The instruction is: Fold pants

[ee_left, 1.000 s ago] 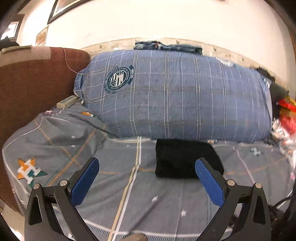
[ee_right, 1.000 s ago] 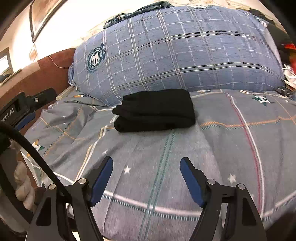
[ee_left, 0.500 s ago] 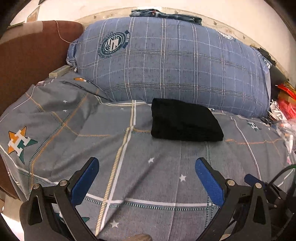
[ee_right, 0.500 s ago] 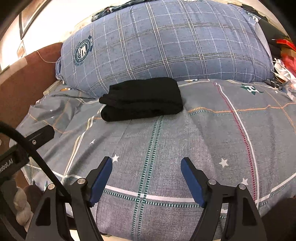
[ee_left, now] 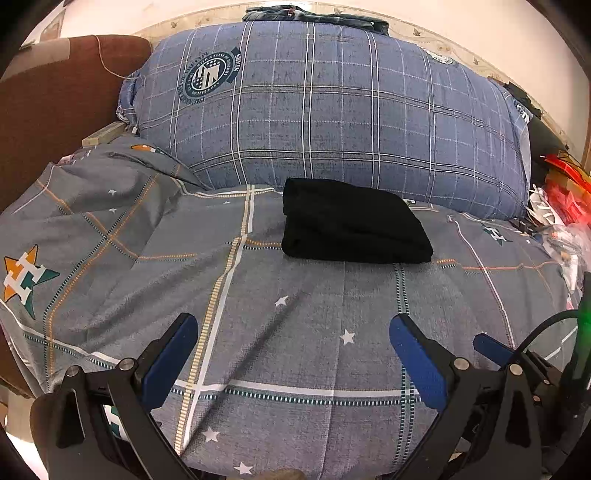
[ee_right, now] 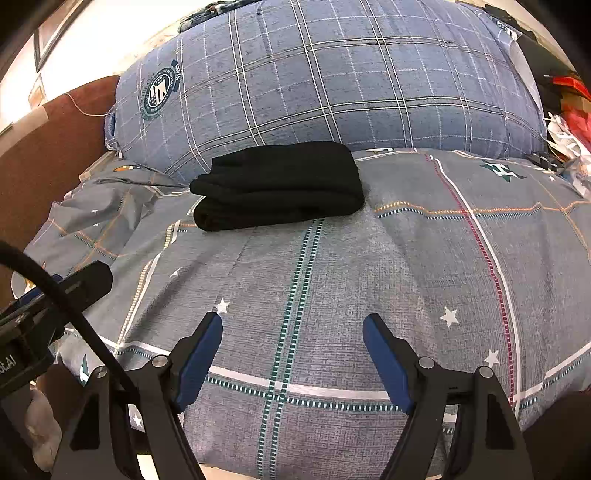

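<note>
1. Black fabric pants point(ee_left: 351, 225), folded into a thick rectangular bundle, lying flat on the grey checked bedsheet point(ee_left: 295, 314) printed with white stars and orange-and-teal star logos.
2. Far edge of the bundle tucked against the base of the big blue plaid pillow point(ee_left: 332, 110) bearing a round teal crest; seen from the right wrist, stacked layers showing along the bundle's left end point(ee_right: 280, 184).
3. Left black two-finger gripper with blue pads point(ee_left: 293, 350) held over the near part of the sheet, well apart from the pants; jaws spread wide, nothing between them.
4. Right black two-finger gripper with blue pads point(ee_right: 291, 347) likewise over the near sheet, jaws wide apart and holding nothing, the pants ahead and slightly to the left of its centre line.
5. Part of the right gripper's blue pad and black frame visible at the lower right edge of the left wrist view; part of the left gripper's black body and a black cable point(ee_right: 74, 317) crossing the lower left of the right wrist view.
6. Brown upholstered headboard point(ee_left: 55, 110) standing to the left of the pillow.
7. Dark blue folded clothing point(ee_left: 314, 14) resting on top of the pillow by the pale wall.
8. Red and white clutter point(ee_left: 565, 199) piled at the right edge of the bed.
</note>
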`<state>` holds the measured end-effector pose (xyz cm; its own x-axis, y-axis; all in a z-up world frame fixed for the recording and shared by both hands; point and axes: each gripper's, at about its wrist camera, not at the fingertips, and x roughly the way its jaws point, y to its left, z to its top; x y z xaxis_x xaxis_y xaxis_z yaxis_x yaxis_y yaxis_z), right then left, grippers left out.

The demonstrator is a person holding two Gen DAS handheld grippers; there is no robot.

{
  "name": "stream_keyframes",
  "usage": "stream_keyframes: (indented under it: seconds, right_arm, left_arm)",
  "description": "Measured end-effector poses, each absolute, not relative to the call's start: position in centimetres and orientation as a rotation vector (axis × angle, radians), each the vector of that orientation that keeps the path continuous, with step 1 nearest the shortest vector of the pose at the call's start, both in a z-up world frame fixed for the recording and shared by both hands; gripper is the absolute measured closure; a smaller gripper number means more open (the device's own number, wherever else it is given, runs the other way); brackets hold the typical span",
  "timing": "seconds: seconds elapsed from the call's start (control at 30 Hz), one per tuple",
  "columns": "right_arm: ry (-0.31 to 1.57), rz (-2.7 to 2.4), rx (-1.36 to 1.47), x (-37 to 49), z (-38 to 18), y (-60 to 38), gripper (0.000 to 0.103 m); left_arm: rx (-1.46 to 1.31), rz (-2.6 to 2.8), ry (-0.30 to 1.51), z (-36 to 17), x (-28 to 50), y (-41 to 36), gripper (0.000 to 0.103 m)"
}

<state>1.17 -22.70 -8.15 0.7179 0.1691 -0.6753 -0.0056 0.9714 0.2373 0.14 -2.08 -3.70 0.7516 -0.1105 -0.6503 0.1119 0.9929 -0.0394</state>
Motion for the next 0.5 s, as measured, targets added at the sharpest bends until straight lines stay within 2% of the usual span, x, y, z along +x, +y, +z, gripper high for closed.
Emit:
stream_keyframes:
  seconds: [0.5]
  right_arm:
    - [0.773,0.110,0.217,1.32,-8.57,-22.36,0.018]
  left_arm:
    - [-0.008,-0.124,0.742,-4.39,0.43,-2.06,0.000]
